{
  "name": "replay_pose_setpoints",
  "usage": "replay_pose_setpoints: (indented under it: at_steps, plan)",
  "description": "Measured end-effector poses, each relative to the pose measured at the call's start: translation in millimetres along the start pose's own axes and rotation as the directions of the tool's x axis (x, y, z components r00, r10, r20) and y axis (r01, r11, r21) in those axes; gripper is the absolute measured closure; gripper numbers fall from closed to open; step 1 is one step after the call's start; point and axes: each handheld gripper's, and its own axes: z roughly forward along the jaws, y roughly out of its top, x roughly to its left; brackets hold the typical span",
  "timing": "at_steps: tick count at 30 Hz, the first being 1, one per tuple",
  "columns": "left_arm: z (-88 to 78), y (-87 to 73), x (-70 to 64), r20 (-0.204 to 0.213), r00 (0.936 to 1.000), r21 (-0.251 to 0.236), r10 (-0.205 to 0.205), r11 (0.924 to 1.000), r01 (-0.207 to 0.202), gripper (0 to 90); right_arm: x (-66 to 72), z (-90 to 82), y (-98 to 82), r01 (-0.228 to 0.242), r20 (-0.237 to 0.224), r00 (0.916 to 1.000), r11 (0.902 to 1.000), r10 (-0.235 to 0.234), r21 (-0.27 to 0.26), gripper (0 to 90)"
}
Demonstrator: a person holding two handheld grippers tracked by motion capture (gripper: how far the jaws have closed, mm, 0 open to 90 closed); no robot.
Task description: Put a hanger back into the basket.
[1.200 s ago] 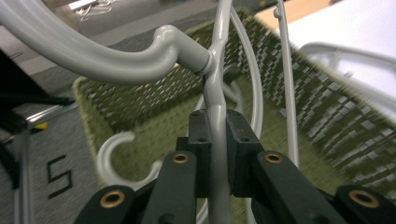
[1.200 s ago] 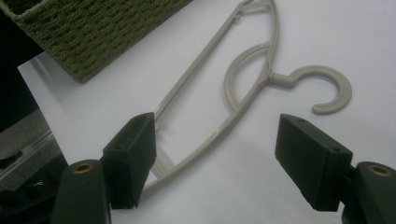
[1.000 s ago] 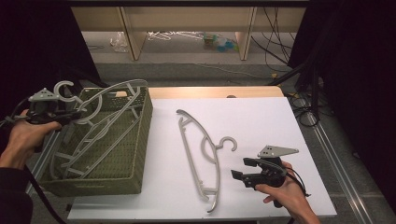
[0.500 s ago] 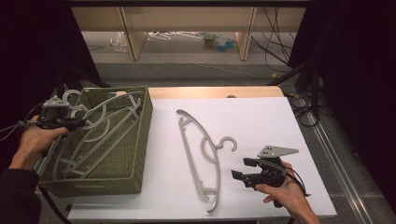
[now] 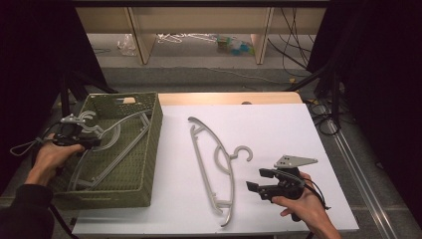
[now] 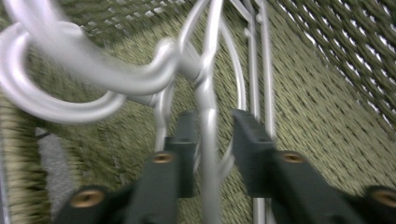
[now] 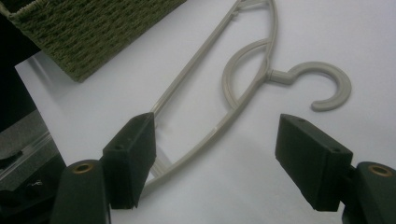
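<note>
Right gripper (image 5: 263, 181) sits low over the worktop (image 5: 318, 129) near its front right corner, hand (image 5: 304, 205) behind it, grey plate on top. Jaws wide apart, nothing between them. In the right gripper view the jaws frame bare white surface, with the beige hanger (image 7: 243, 84) lying just ahead.

That hanger (image 5: 215, 160) lies flat on the worktop, centre, running from near the front edge toward the back, hook turned toward the right gripper. Touching nothing else.

Basket (image 5: 144, 164), green woven, stands on the worktop's left side, long walls running front to back. Inside it grey hangers (image 5: 112, 149) lie slanted, more than one, overlapping; exact count unclear.

Left gripper (image 5: 79, 139) is at the basket's left wall, over the interior, held by the left hand (image 5: 50, 157). In the left gripper view a grey hanger's stem (image 6: 208, 116) stands between the jaws, hook (image 6: 70, 70) curling just beyond them. Jaws have just been opening. Gap is narrow, and space shows between the right pad and the stem; the left pad is close, contact there unclear through the blur. Basket floor (image 6: 308, 116) lies right behind.

Beyond the far edge: floor, shelving legs, cables.
</note>
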Motion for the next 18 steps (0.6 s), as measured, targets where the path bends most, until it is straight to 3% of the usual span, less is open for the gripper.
replay_pose_setpoints:
  at_steps: [1,4,9,11,14,16,18]
  plan:
    - [-6.0,2.0,2.4,-0.027,0.9995,-0.011,-0.017,0.9998,0.016,62.7,-0.1,0.2,-0.1,0.004,-0.001,1.0,1.0,-0.004,-0.003,29.9]
    - [-22.4,5.0,5.4,-0.053,0.9979,-0.041,-0.039,0.9985,0.036,52.6,0.3,-0.7,0.7,0.006,0.005,1.0,1.0,-0.006,0.0,29.9]
    - [-52.5,5.7,-7.8,-0.037,0.9946,-0.152,-0.097,0.9842,0.09,40.8,-0.2,1.4,-0.5,0.003,0.002,1.0,1.0,-0.003,-0.002,29.8]
    - [-59.6,4.7,-18.8,-0.019,0.996,-0.19,-0.088,0.9783,0.083,38.7,0.2,2.0,-1.7,-0.005,0.009,0.9999,1.0,0.005,-0.001,29.8]
    - [-71.4,3.1,-39.1,0.022,0.9977,-0.231,-0.064,0.9706,0.067,34.7,0.2,4.7,-2.1,-0.029,-0.017,0.9994,0.9996,0.029,-0.001,29.8]
    - [-78.2,1.8,-54.2,0.054,0.9975,-0.267,-0.047,0.9619,0.059,32.9,0.0,5.6,-2.5,-0.023,-0.015,0.9996,0.9997,0.023,-0.006,29.8]
    - [-82.5,0.9,-68.1,0.065,0.9976,-0.278,-0.023,0.9598,0.04,30.6,-0.1,5.7,-2.5,-0.026,-0.013,0.9996,0.9996,0.026,-0.013,29.8]
